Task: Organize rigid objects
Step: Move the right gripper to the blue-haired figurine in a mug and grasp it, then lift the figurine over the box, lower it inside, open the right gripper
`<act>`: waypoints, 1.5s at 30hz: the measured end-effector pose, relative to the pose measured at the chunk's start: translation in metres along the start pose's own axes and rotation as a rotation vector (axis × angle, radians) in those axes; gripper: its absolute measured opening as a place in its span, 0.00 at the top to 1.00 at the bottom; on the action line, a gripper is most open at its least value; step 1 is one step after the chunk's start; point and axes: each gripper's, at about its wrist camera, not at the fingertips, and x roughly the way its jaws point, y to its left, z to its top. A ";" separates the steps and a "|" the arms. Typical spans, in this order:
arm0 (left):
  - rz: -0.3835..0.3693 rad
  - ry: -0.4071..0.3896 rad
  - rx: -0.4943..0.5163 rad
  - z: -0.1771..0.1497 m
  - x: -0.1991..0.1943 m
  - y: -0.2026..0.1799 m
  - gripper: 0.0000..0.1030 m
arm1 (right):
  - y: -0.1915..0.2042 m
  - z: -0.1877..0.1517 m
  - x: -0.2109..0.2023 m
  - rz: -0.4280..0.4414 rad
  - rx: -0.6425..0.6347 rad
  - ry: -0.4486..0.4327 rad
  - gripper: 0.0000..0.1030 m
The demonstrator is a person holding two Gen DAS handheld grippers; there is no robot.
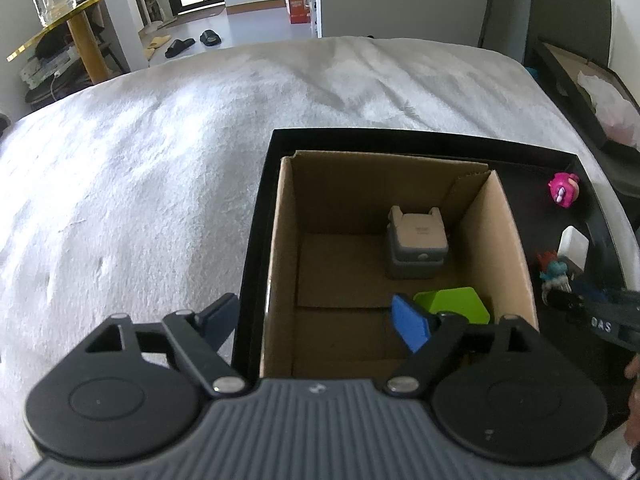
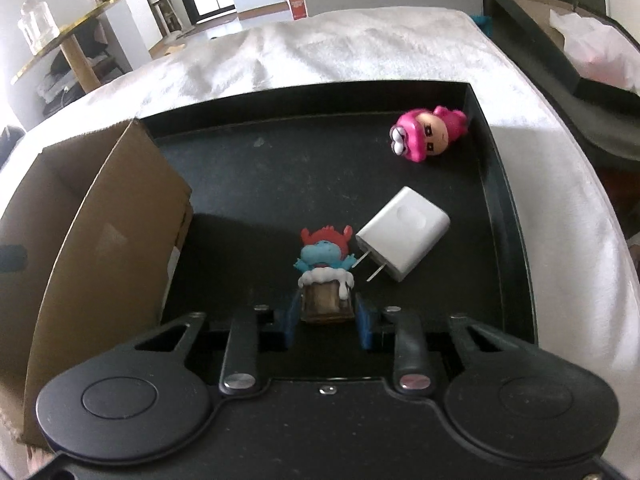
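A cardboard box (image 1: pixel 288 240) stands in a black tray (image 1: pixel 264 184) on a white bed. It holds a grey device (image 1: pixel 416 244) and a green block (image 1: pixel 456 304). My left gripper (image 1: pixel 316 320) is open and empty, its jaws straddling the box's left wall. My right gripper (image 2: pixel 326 318) is shut on the base of a blue figurine with red hair (image 2: pixel 324 258), which stands on the tray (image 2: pixel 280 184). A white charger (image 2: pixel 404 234) lies just right of it, and a pink figurine (image 2: pixel 424 136) lies at the far right corner. The box (image 2: pixel 100 240) is to the left.
The white bedspread (image 1: pixel 160 160) surrounds the tray. A second dark box (image 2: pixel 560 40) with a white bag sits at the far right. A gold-edged side table (image 1: pixel 80 20) with a glass jar stands beyond the bed's left side.
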 end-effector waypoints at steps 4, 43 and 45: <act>0.003 -0.002 -0.006 -0.001 0.001 0.000 0.19 | -0.004 -0.009 -0.007 0.003 0.004 0.020 0.72; -0.022 -0.026 -0.050 -0.013 -0.010 0.019 0.19 | 0.036 0.010 -0.025 -0.077 -0.045 -0.042 0.63; -0.016 -0.030 -0.043 -0.015 -0.011 0.020 0.19 | 0.042 0.014 -0.033 -0.073 -0.060 -0.062 0.63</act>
